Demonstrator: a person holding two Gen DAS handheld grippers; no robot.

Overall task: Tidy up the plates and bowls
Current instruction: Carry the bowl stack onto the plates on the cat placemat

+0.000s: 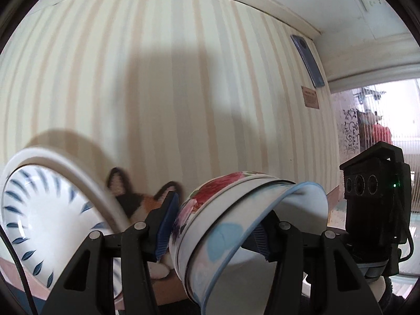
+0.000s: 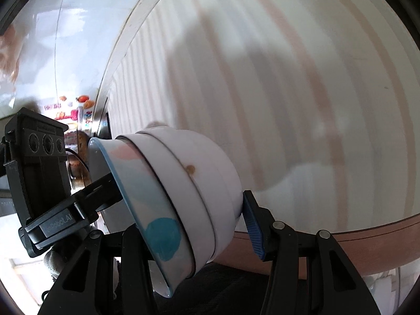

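Observation:
A tilted stack of nested bowls (image 1: 236, 210) fills the left wrist view: a floral bowl outermost, a blue-rimmed bowl innermost. My left gripper (image 1: 214, 232) is shut on it, one blue pad (image 1: 165, 225) against the base and the other inside the blue rim. In the right wrist view the same stack (image 2: 183, 183) lies between the fingers of my right gripper (image 2: 194, 223). Its right pad (image 2: 252, 231) presses the base end; the left pad is hidden behind the bowls. A white plate (image 1: 39, 223) with blue leaf marks stands tilted at the left.
A striped wall (image 1: 183, 78) stands close ahead. A calico cat-shaped object (image 1: 128, 197) sits behind the plate. A wooden surface edge (image 2: 354, 241) runs below the wall. The other gripper's body shows at the right (image 1: 375, 191) and at the left (image 2: 36, 162).

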